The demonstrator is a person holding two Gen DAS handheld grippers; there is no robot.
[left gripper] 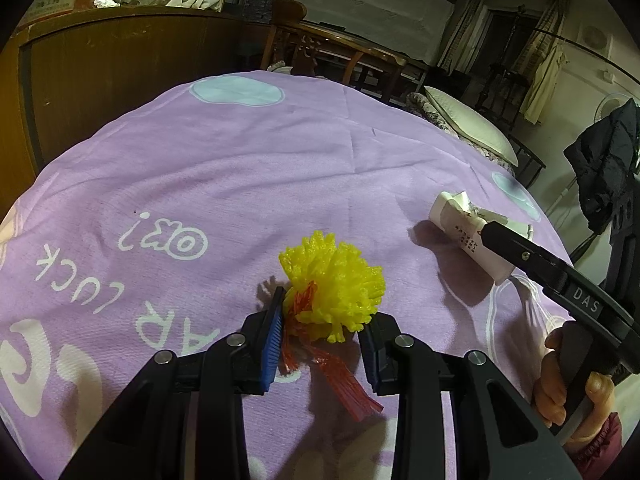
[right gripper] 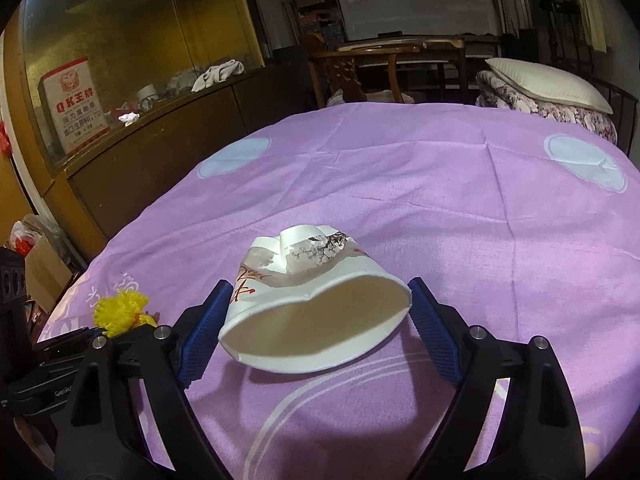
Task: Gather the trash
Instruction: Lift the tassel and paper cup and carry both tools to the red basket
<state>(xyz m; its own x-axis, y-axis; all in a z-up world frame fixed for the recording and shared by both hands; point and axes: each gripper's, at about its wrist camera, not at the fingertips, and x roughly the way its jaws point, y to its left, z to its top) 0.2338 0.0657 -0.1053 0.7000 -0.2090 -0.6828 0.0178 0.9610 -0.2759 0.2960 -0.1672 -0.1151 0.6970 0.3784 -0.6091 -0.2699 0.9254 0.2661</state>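
Observation:
A yellow foam fruit net [left gripper: 336, 288] with a strip of red mesh [left gripper: 344, 384] lies on the purple bedsheet [left gripper: 240, 160]. My left gripper [left gripper: 322, 310] is shut on it, with a blue pad on each side. The same net [right gripper: 120, 314] shows at the far left of the right wrist view. A crushed white paper cup [right gripper: 316, 312] lies on its side with its mouth toward the camera. My right gripper [right gripper: 320, 282] straddles the cup, both blue pads touching its sides. In the left wrist view the cup [left gripper: 460, 232] lies at the right, under one black finger [left gripper: 520, 252].
A wooden cabinet [right gripper: 160, 128] with a glass top runs along the bed's left side. A pillow [right gripper: 548, 84] on a folded quilt lies at the far right, with a wooden chair [right gripper: 360, 68] behind the bed. A cardboard box [right gripper: 44, 272] stands on the floor at the left. A hand [left gripper: 560, 392] holds the right gripper's handle.

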